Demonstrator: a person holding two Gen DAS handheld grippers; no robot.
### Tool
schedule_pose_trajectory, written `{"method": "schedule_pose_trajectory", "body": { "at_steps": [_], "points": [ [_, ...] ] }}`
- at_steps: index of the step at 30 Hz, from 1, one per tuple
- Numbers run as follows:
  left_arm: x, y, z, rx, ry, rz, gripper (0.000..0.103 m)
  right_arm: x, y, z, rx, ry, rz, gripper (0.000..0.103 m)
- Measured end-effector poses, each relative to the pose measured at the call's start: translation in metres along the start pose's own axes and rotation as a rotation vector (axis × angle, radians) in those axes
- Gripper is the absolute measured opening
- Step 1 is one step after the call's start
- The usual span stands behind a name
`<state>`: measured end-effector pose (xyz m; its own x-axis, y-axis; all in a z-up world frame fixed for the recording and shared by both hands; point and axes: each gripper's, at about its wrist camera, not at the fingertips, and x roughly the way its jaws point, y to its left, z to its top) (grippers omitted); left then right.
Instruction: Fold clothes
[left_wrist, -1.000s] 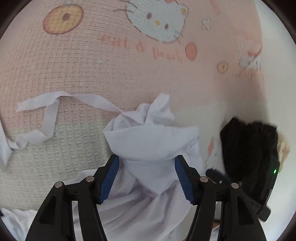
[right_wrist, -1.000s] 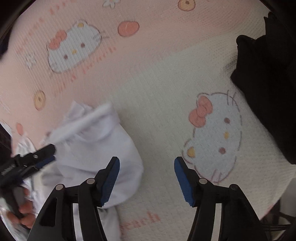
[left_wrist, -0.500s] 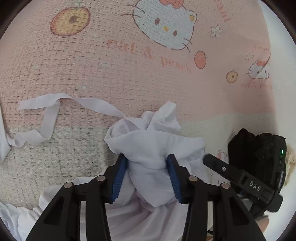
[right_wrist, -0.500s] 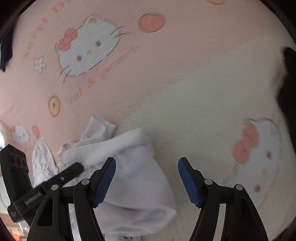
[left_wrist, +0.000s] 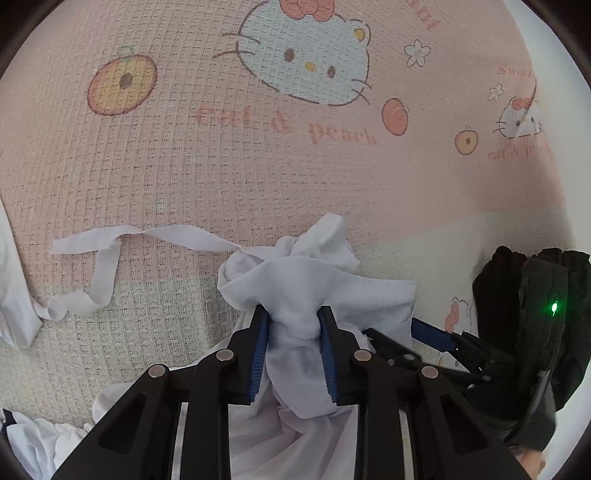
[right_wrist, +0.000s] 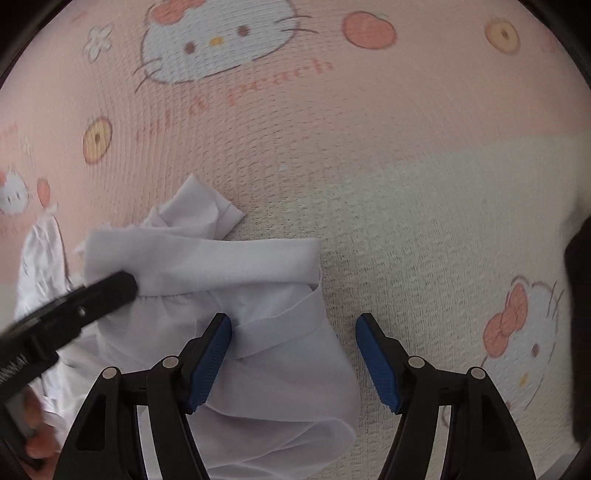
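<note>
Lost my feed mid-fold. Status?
Left claw shut on white garment. Right claw open over its edge. Garment bunched, unfolded. Black clothes off to the side.

We see a bed covered by a waffle-weave blanket (left_wrist: 184, 177), pink above and cream below, printed with cartoon cats and peaches. On it lies a crumpled white garment (left_wrist: 317, 273), its long tie strap (left_wrist: 107, 258) trailing left. A black cloth pile (left_wrist: 495, 284) rests on the right side.

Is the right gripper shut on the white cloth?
No, the right gripper is open, with only its left finger against the white cloth.
</note>
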<state>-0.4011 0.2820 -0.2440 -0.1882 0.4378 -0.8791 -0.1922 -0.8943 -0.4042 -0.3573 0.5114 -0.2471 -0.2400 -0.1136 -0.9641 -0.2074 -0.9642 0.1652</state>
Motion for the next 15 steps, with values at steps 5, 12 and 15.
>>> {"method": "schedule_pose_trajectory", "body": {
  "at_steps": [5, 12, 15],
  "points": [
    [-0.002, -0.004, 0.003, 0.028, 0.004, 0.007, 0.023, 0.000, 0.004, -0.001, -0.053, -0.009, 0.003, 0.049],
    [0.001, -0.015, 0.004, 0.035, 0.011, 0.002, 0.023, -0.008, 0.003, -0.010, -0.110, -0.021, -0.012, 0.012],
    [0.000, -0.027, 0.005, 0.083, 0.006, 0.007, 0.023, -0.016, -0.005, -0.015, -0.124, -0.033, -0.081, 0.011]
  ]
}}
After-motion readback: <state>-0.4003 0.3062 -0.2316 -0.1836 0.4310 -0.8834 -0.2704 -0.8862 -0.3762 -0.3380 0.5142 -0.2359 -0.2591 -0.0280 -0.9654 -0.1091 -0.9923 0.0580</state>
